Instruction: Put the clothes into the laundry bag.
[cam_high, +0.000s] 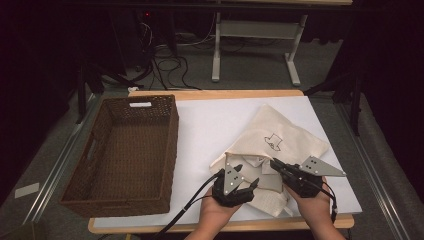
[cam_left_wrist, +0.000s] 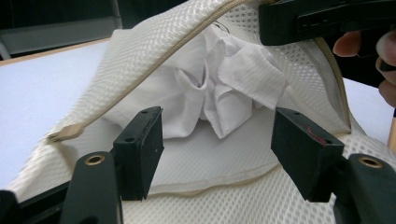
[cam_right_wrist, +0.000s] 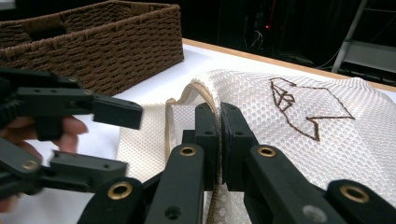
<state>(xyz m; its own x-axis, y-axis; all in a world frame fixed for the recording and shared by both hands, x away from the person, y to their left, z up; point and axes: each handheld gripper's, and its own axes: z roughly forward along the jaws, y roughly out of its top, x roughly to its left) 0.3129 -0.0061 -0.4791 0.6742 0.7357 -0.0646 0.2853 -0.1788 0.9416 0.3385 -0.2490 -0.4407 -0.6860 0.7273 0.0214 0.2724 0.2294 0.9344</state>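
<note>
No readable text, brand or nos. anywhere. Only sign: dark line drawing stitched/printed on the cream mesh bag (cam_high: 287, 135), an angular outline w/ small triangles inside, seen in high view & right gripper view (cam_right_wrist: 299, 105); no letters in it. White tag on far rim of the wicker basket (cam_high: 140, 104): too small to tell if anything's written. Red light in the dark background, no text w/ it.

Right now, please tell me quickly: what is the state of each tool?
Left tool: open, holding nothing, facing the mesh bag's opening.
Right tool: closed on the bag's zipper edge.
</note>
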